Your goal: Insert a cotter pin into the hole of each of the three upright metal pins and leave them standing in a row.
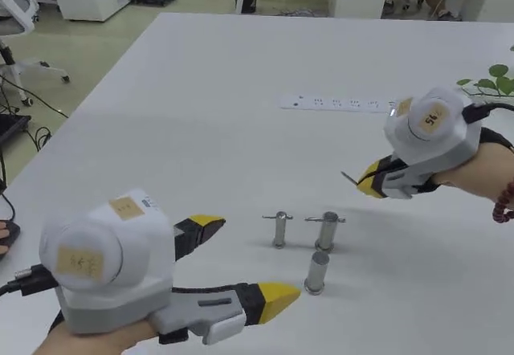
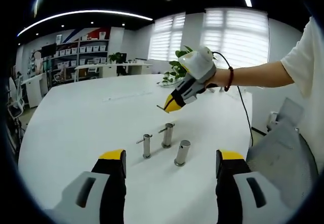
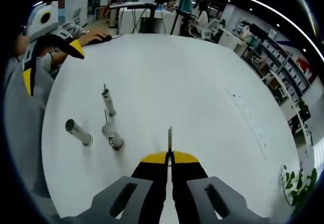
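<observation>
**Two Pins Fitted, Third Cotter Pin in Grip**

My left gripper (image 1: 253, 259) was nearest, low over the white table (image 1: 185, 122), with its jaws spread wide. Just beyond its tips the bare metal pin (image 1: 316, 272) stood upright. Behind that, two fitted metal pins (image 1: 279, 229) stood side by side, each with a cotter crosswise near its top. My right gripper (image 1: 365, 182) hung higher, to the right, with its jaws pressed together on a cotter pin (image 3: 170, 138). Farthest away lay a power strip (image 1: 337, 102).
</observation>
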The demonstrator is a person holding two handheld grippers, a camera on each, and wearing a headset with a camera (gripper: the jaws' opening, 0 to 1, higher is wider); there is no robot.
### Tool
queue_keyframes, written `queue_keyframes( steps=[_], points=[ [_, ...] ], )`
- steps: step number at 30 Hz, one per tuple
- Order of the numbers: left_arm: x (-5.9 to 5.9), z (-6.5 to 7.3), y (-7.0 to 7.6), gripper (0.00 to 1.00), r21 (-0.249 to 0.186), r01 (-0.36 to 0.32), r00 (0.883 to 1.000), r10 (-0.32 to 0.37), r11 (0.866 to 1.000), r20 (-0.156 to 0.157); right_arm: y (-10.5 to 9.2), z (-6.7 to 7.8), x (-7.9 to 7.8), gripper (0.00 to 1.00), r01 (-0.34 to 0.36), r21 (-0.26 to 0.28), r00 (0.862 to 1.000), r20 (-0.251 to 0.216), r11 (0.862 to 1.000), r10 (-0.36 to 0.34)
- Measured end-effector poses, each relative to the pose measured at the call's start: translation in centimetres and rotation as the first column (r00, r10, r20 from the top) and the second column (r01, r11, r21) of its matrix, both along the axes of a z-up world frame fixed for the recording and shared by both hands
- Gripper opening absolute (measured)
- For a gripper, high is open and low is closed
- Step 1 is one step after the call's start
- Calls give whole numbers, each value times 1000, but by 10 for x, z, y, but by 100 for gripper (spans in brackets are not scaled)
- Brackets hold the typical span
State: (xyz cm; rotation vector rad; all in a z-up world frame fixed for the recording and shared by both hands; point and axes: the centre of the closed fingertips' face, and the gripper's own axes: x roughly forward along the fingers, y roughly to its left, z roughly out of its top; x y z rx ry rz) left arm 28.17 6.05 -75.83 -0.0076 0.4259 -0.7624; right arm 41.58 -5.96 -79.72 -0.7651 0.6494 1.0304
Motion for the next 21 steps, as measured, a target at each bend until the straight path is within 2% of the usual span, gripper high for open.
queue_keyframes(
  steps=[2,4,7,11,17,21],
  points=[
    [2,2,-1,69,4,4,1000,-4,1000,5,2,6,-5,2,-9,12,1000,12,1000,9],
    [4,4,-3,66,11,12,1000,-12,1000,4,2,10,0,2,-20,26,999,29,999,19],
    [7,7,-6,61,7,23,1000,-23,1000,1,9,21,-13,2,-46,49,998,54,998,43],
    [10,15,-12,57,-16,33,999,-33,999,7,19,32,-27,2,-75,70,994,87,995,69],
    [16,23,-16,50,-61,31,999,-31,998,-10,34,45,-44,2,-127,88,985,128,988,115],
    [18,28,-18,45,-96,25,1000,-26,995,-15,45,49,-56,2,-177,72,973,160,981,164]
  ],
)
